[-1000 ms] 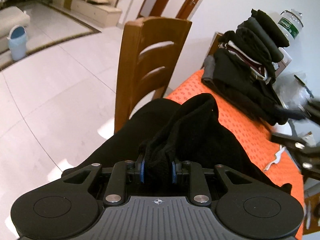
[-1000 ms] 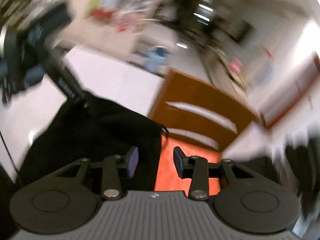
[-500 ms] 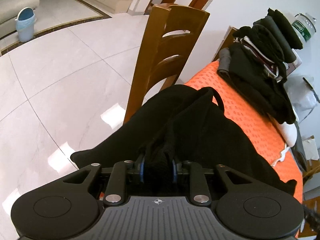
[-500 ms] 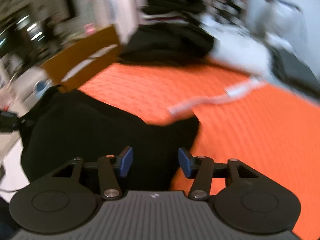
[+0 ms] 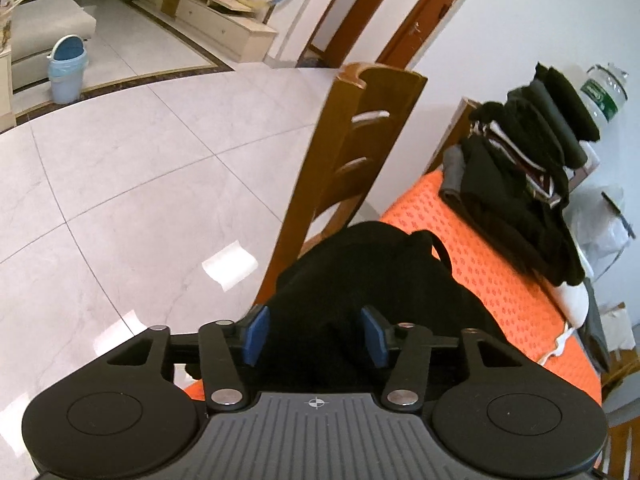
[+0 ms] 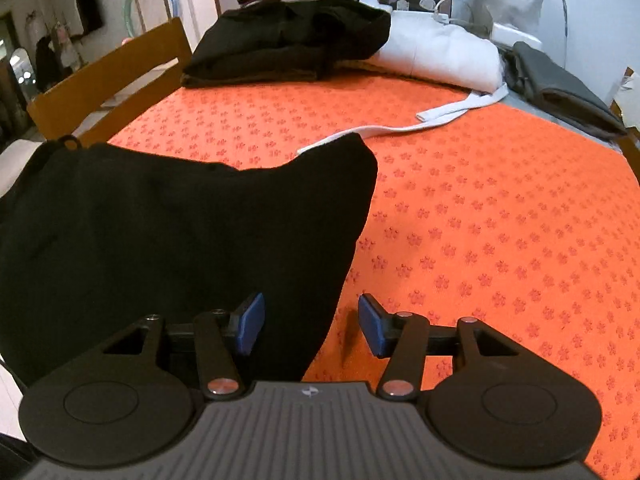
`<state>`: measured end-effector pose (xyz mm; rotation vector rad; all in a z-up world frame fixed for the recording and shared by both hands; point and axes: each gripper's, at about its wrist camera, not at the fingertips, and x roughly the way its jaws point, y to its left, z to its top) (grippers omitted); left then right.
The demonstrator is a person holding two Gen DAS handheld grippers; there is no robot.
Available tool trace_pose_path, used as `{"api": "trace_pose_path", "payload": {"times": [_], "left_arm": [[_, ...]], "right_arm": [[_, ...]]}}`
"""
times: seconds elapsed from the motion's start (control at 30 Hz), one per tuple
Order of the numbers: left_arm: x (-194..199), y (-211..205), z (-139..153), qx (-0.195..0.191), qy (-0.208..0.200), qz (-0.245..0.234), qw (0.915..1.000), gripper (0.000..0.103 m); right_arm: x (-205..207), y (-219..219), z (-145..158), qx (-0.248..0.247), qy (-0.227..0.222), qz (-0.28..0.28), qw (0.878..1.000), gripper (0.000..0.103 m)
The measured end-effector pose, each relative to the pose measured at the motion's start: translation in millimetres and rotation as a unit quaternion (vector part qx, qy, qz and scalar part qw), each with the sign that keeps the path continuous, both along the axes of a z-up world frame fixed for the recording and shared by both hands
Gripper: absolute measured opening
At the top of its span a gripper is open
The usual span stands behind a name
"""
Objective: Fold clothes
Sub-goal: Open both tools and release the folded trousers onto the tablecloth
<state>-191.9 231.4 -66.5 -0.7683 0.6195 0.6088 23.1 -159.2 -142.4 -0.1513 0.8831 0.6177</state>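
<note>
- The black garment (image 6: 168, 240) lies on the orange tablecloth (image 6: 500, 220) at the near-left part of the table, with one edge hanging over the table's side by the wooden chair (image 5: 356, 160).
- The left gripper (image 5: 316, 334) is over the garment; its jaws are opening, the blue pads stand clear of the cloth, and a bunch of black fabric sits between them.
- The right gripper (image 6: 310, 324) has its jaws spread apart over the garment's right edge: the left pad is above black cloth, the right pad above bare tablecloth. Nothing is pinched.
- A stack of folded dark clothes (image 6: 288, 36) sits at the far side of the table, with a white bundle (image 6: 440, 56) just beside it.
- A white strap (image 6: 400, 128) trails across the tablecloth, its end close to the garment's raised corner.
- A plastic bottle (image 5: 604, 96) stands behind the stack.
</note>
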Motion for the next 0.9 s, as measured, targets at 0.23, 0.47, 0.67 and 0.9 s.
{"api": "trace_pose_path", "payload": {"times": [0.23, 0.47, 0.67, 0.9], "left_arm": [[-19, -9, 3, -0.002, -0.02, 0.002, 0.9998, 0.066], [-24, -54, 9, 0.023, -0.024, -0.031, 0.999, 0.077], [-21, -120, 13, 0.043, -0.027, -0.032, 0.9982, 0.081], [-14, -212, 3, 0.041, -0.024, 0.02, 0.9987, 0.082]], "right_arm": [[12, -22, 7, 0.054, 0.023, -0.001, 0.998, 0.065], [57, -38, 10, 0.127, 0.077, 0.014, 0.989, 0.065], [99, -35, 11, 0.145, 0.107, 0.063, 0.982, 0.066], [134, -37, 13, 0.147, 0.124, 0.175, 0.966, 0.068]]}}
